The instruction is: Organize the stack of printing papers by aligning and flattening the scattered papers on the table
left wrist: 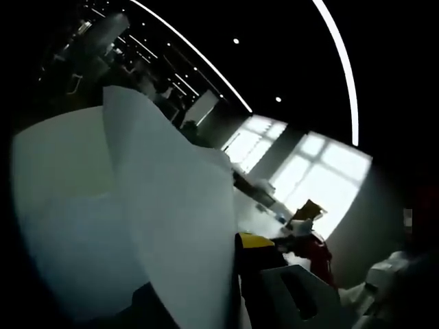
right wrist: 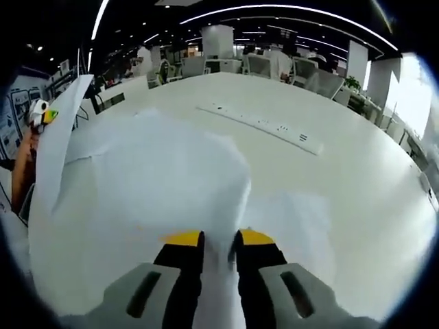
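A stack of white printing papers [right wrist: 158,185] is lifted and bowed over the white table [right wrist: 357,178]. My right gripper [right wrist: 219,240] is shut on the near edge of the stack, the sheets pinched between its yellow-tipped jaws. Far left in the right gripper view, my left gripper [right wrist: 42,115] holds the stack's left edge, which curls upward. The left gripper view is tilted up toward the ceiling. There the curled sheets [left wrist: 164,212] cover my left gripper [left wrist: 230,243]; one yellow-tipped fingertip [left wrist: 255,240] shows beside the paper, the other is hidden.
A long white power strip [right wrist: 264,125] lies across the table beyond the papers. Office chairs and desks [right wrist: 274,65] stand past the far edge. A person's hand [right wrist: 24,171] is at the left. Bright windows [left wrist: 322,178] and a white sleeve [left wrist: 384,281] show on the right.
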